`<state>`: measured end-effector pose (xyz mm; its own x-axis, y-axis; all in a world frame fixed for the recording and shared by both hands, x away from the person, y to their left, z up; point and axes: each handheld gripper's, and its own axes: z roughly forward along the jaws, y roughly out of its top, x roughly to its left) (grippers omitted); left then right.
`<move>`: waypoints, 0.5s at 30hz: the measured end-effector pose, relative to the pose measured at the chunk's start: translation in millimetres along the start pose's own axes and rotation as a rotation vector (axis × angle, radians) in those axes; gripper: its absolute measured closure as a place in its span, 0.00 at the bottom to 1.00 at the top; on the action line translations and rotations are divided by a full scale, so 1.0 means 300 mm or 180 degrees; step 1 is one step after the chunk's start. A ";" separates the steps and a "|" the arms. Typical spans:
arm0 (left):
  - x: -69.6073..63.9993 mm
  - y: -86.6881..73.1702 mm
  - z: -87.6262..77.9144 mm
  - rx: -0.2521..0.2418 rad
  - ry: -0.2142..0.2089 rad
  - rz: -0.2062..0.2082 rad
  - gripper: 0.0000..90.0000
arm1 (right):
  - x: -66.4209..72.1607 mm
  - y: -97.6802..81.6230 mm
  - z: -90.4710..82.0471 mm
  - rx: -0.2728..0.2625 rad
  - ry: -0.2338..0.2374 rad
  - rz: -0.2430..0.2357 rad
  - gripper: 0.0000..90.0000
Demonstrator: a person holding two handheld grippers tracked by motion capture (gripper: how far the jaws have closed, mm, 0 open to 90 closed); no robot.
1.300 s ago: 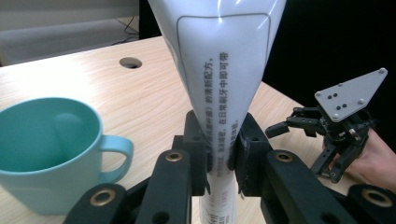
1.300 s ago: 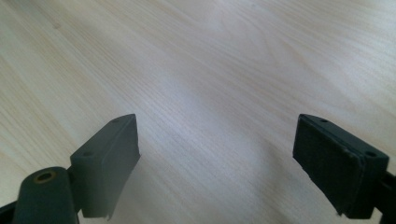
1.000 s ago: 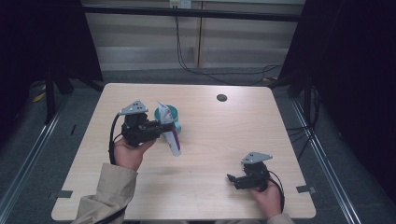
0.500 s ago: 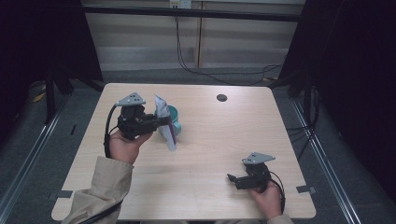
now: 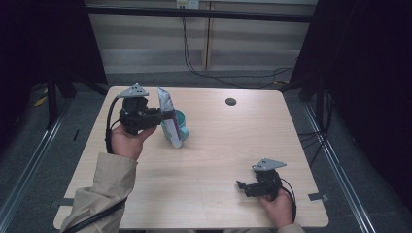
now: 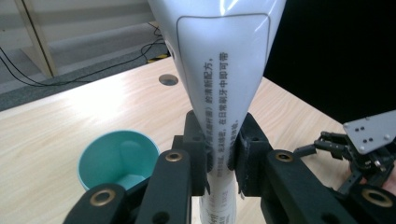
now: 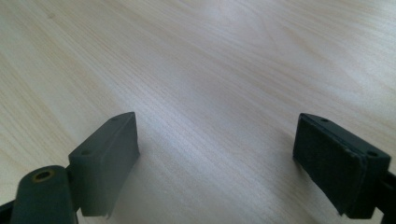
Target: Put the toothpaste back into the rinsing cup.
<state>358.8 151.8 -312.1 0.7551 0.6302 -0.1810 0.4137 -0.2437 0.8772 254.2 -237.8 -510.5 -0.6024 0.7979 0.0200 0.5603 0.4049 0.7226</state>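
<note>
Left gripper (image 6: 219,161) pads clamped on toothpaste tube (image 5: 167,116), held upper left of frame beside teal cup (image 5: 180,124). Right gripper (image 7: 215,158) jaws apart, parked lower right. Step judged: tube carried; next, nozzle lowered into cup.

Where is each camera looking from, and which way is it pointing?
High view: above the table, looking forward and down; forearms, both hands show.
Left gripper view: on the left hand-held gripper, along jaws clamping a white tube beside the teal cup.
Right gripper view: on the right hand-held gripper, jaws apart, facing bare wood.
Shared: tube, cup.
</note>
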 end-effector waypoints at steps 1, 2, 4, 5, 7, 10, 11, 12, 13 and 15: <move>0.002 0.007 -0.002 -0.0005 0.0008 0.0013 0.86 | 0.000 0.000 0.000 -0.0001 0.0000 -0.0001 0.15; 0.004 0.013 -0.002 -0.0015 0.0024 0.0000 0.86 | 0.000 0.000 0.000 0.0004 -0.0008 0.0002 0.15; 0.009 0.025 -0.002 -0.0015 0.0046 0.0011 0.86 | 0.000 0.000 0.000 0.0004 -0.0010 0.0004 0.15; 0.012 0.031 0.000 -0.0013 0.0057 0.0010 0.86 | 0.000 0.000 0.000 0.0004 -0.0011 0.0005 0.15; 0.014 0.039 0.006 -0.0019 0.0086 -0.0003 0.86 | 0.000 0.000 0.000 0.0004 -0.0013 0.0007 0.15; 0.023 0.049 0.015 -0.0010 0.0138 -0.0002 0.86 | 0.000 0.000 0.000 0.0003 -0.0017 0.0021 0.15; 0.028 0.051 0.019 -0.0009 0.0145 0.0008 0.86 | 0.001 0.000 0.000 0.0006 -0.0018 0.0027 0.15; 0.032 0.052 0.022 -0.0010 0.0168 0.0002 0.86 | 0.001 0.000 0.000 0.0007 -0.0020 0.0029 0.15; 0.036 0.053 0.027 -0.0015 0.0188 -0.0020 0.86 | 0.000 0.000 0.000 0.0007 -0.0022 0.0032 0.15; 0.044 0.054 0.035 -0.0038 0.0204 -0.0032 0.86 | 0.000 0.000 0.000 0.0005 -0.0023 0.0029 0.15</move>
<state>380.7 148.4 -305.0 0.7166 0.6786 -0.1613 0.4147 -0.2286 0.8807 254.3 -237.7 -510.3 -0.5932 0.8048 0.0217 0.5667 0.3982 0.7213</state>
